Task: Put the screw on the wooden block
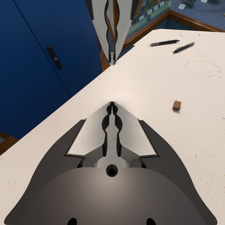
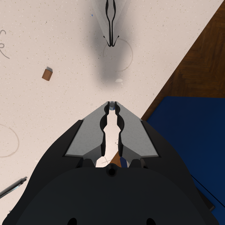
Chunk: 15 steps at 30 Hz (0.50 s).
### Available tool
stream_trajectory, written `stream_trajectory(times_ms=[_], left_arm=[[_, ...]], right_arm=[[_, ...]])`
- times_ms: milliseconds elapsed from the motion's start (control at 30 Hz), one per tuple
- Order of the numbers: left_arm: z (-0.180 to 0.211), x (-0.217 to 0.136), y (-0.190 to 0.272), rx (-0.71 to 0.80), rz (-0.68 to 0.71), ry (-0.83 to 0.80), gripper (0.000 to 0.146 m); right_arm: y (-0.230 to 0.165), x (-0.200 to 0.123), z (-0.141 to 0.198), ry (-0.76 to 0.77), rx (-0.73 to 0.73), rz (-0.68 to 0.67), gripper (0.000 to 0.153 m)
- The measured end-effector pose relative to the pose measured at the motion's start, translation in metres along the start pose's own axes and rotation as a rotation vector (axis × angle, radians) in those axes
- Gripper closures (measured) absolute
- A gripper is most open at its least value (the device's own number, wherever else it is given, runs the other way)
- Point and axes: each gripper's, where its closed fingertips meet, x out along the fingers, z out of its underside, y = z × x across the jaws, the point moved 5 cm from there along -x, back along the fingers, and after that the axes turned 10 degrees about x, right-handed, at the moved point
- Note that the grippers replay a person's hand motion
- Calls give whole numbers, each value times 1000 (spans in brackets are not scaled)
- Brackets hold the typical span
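Note:
My right gripper (image 2: 112, 103) is shut on a small silver screw (image 2: 112, 105), held between its fingertips above the table near its edge. In the left wrist view the right gripper (image 1: 112, 59) points down from the top with the screw (image 1: 112, 58) in its tips, head downward. My left gripper (image 1: 112, 102) is shut and empty above the white speckled table (image 1: 146, 85); it also shows in the right wrist view (image 2: 111, 45). The small brown wooden block (image 1: 176, 105) lies on the table, to the right of the left gripper; in the right wrist view the block (image 2: 47, 74) is at the upper left.
Two black and grey pens (image 1: 164, 42) (image 1: 183, 47) lie at the table's far right; one pen (image 2: 12, 187) shows at lower left in the right wrist view. A blue cabinet (image 1: 36, 60) stands beside the table edge over a wooden floor (image 2: 200, 60). Faint ring marks (image 1: 202, 68) stain the tabletop.

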Motion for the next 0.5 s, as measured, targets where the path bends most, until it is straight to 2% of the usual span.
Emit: stream_trajectory(times_ms=[500], left_arm=[[0, 0, 1, -3, 9, -1, 146]], right_arm=[[2, -5, -1, -17, -16, 17, 145]])
